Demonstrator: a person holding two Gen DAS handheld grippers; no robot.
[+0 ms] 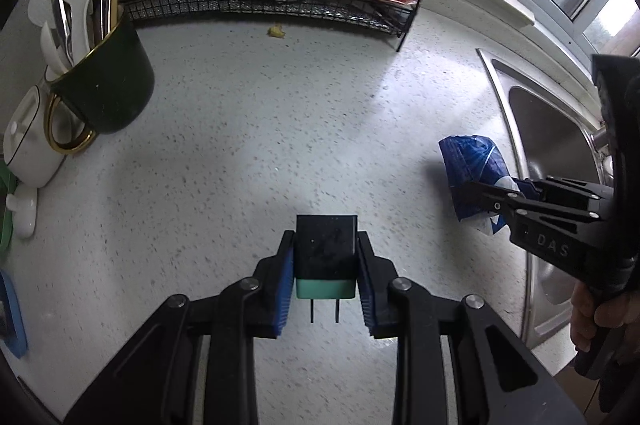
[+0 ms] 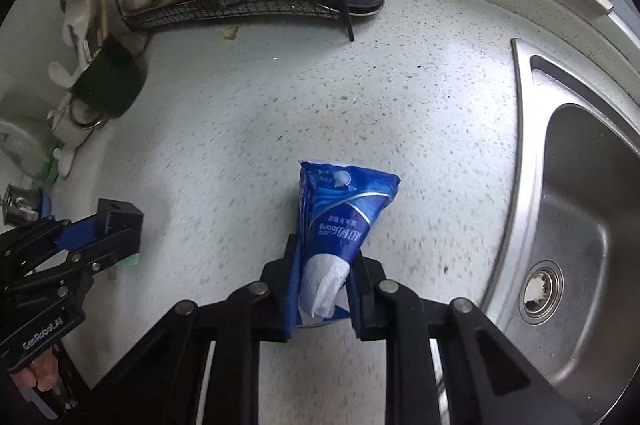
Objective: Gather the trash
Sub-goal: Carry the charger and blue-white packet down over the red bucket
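My left gripper [image 1: 325,245] is shut on a black plug adapter with a green base [image 1: 325,257], its two prongs pointing toward the camera, held above the speckled counter [image 1: 248,145]. In the right wrist view the same gripper [image 2: 116,225] shows at the lower left with the adapter [image 2: 120,215]. My right gripper [image 2: 325,257] is shut on the near end of a blue tissue packet [image 2: 344,209] with white tissue sticking out. The packet [image 1: 472,169] lies on the counter beside the sink in the left wrist view, with the right gripper [image 1: 484,197] on it.
A steel sink [image 2: 580,209] lies at the right. A black wire rack [image 1: 260,5] with ginger stands at the back. A dark green utensil cup [image 1: 108,81] and a white jar [image 1: 32,141] stand at the left. A small scrap [image 1: 276,31] lies before the rack.
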